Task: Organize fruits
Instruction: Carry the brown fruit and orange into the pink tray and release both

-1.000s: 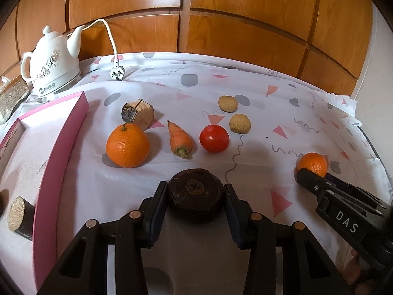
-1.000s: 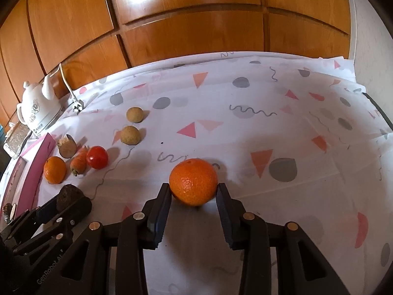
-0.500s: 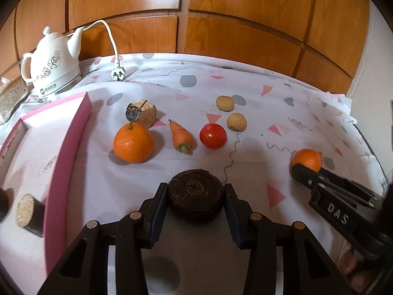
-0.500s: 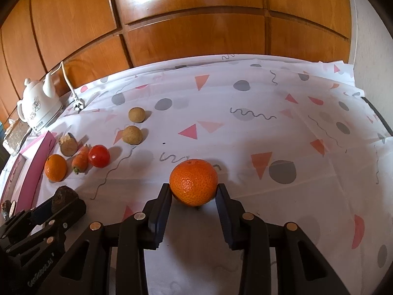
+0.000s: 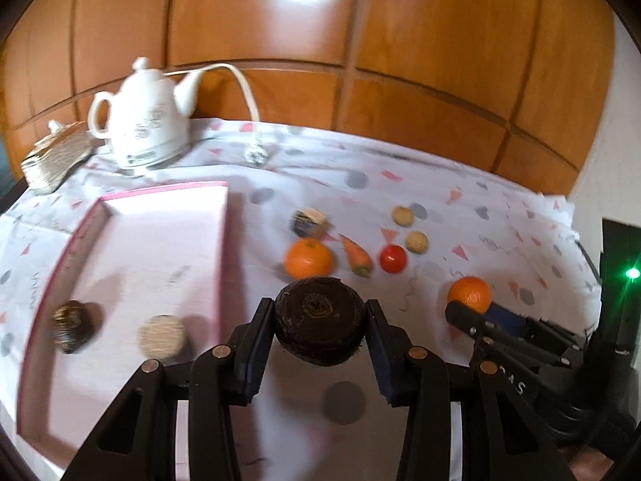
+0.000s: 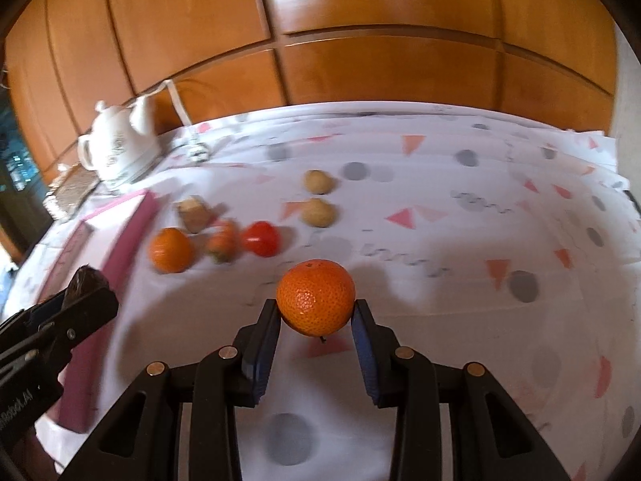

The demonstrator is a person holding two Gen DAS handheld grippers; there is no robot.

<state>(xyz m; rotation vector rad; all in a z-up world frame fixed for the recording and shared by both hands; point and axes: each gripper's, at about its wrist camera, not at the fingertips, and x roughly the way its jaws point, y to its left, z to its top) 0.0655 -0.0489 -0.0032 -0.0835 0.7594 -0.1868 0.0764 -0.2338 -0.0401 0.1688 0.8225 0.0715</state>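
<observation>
White kettle (image 5: 145, 124) stands at the back left of the table, against the wood panelling (image 5: 400, 40) — its white cord (image 5: 244, 84) loops up and down to a plug (image 5: 256, 154) lying on the cloth. Tablecloth (image 5: 480, 216): white, printed with grey dots, pink triangles, squiggles. Beside the kettle, further left, a woven golden item (image 5: 56, 158) — blurred, cannot identify. Far right, a dark device with a green light (image 5: 633, 273).

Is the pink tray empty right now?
No. The pink tray holds two items: a dark round one and a pale one.
</observation>
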